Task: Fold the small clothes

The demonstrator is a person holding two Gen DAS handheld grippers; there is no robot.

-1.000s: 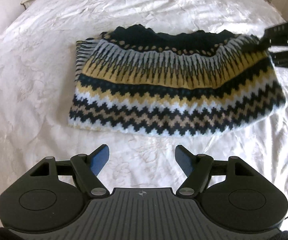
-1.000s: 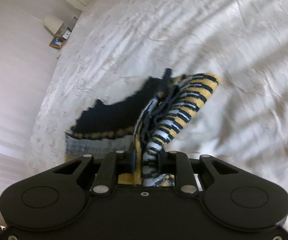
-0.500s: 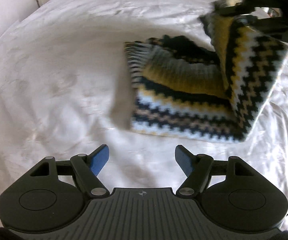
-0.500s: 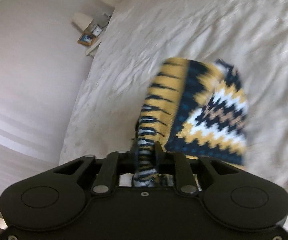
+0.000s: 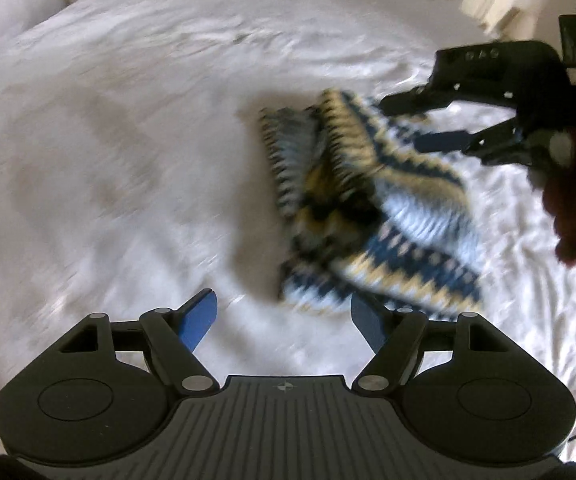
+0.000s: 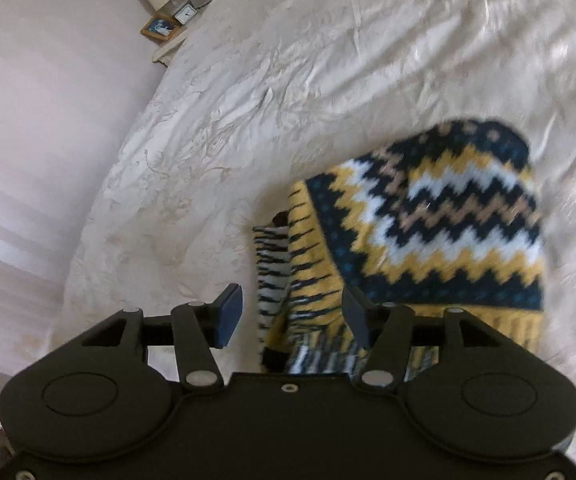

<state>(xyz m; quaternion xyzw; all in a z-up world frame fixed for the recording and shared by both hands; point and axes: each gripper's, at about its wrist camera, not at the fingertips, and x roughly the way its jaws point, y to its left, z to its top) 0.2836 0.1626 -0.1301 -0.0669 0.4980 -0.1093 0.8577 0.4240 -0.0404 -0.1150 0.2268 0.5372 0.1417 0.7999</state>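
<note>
Knit sweater (image 6: 428, 216), zigzag bands in navy, yellow, white and tan, is lying folded on the white bedspread (image 6: 288, 60), right of centre in both wrist views.

Right gripper (image 6: 292, 316): jaws are opening; the striped edge of the knit is sitting between the 2 fingers, pads no longer pressing on it. Left gripper (image 5: 284, 318): fingers spread wide, nothing between them, hovering just short of the bundle's near edge.

Handling (judgement): soft, thick, light knit; it is slumping and bunching, not holding a crease. Non-slippery, not fragile. Best hold: a pinch through all layers at a corner or along the ribbed edge.

Orientation: in the left wrist view (image 5: 368, 208) the long axis is running diagonally, upper left to lower right; the open striped edges are facing left. Motion blur is limiting detail.
</note>
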